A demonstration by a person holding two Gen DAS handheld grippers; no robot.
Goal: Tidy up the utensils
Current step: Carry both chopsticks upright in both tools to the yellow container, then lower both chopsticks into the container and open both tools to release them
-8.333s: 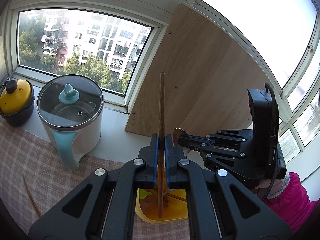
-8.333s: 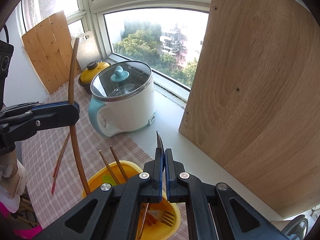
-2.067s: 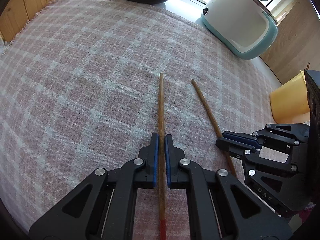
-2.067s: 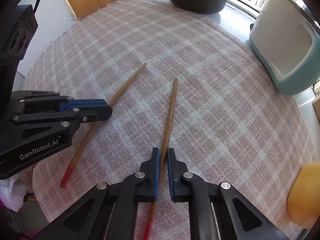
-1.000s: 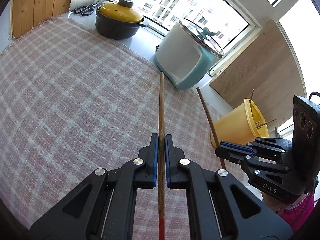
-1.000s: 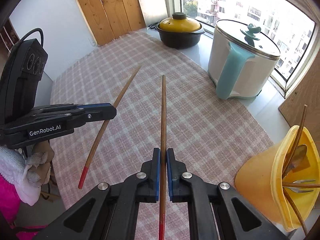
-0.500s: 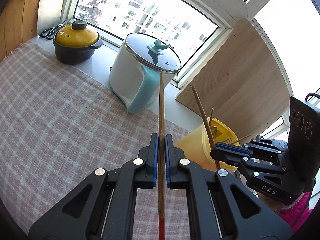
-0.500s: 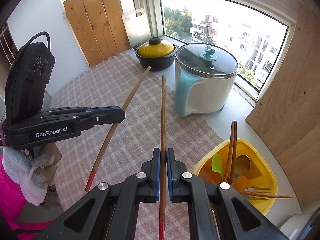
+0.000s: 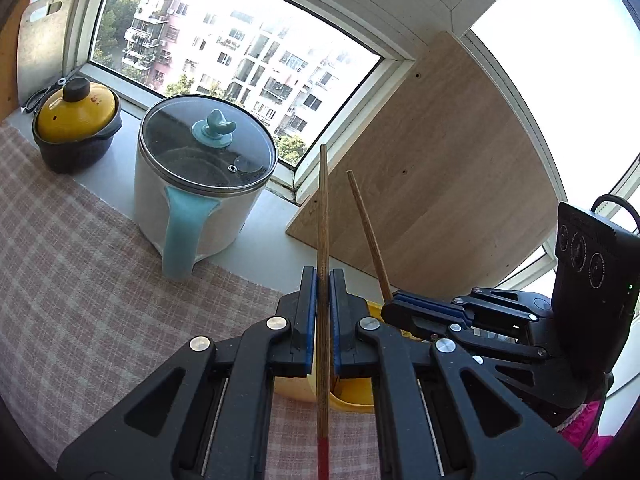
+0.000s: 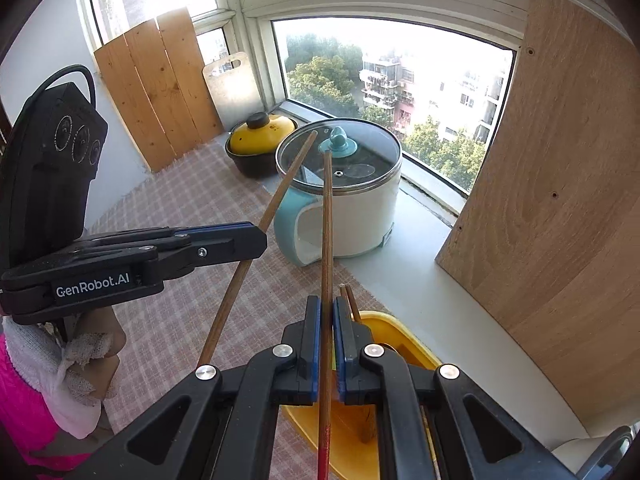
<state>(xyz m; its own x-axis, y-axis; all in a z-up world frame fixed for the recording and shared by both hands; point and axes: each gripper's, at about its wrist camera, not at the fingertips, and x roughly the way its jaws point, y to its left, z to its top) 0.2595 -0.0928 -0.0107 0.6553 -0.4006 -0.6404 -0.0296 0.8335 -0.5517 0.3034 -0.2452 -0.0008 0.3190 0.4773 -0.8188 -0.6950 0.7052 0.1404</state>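
Observation:
In the left wrist view my left gripper (image 9: 323, 280) is shut on a wooden chopstick (image 9: 323, 216) with a red end, pointing up and away. The yellow utensil holder (image 9: 354, 400) sits just below its fingers. To the right, my right gripper (image 9: 390, 307) is shut on a second chopstick (image 9: 368, 232). In the right wrist view the right gripper (image 10: 327, 308) clamps its chopstick (image 10: 327, 220) above the holder's rim (image 10: 394, 322). Two chopstick tips (image 10: 347, 300) stick out of the holder. The left gripper (image 10: 260, 240) holds its slanted chopstick (image 10: 280, 196) to the left.
A white and teal electric pot (image 9: 200, 184) with a glass lid stands on the sill behind the holder. A black pot with a yellow lid (image 9: 76, 128) is further left. A wooden board (image 9: 440, 180) leans at the right. A plaid cloth (image 9: 80, 300) covers the table.
Both grippers have risen and moved from over the cloth toward the window, each still clamping its chopstick. The yellow holder now lies right under both sets of fingers.

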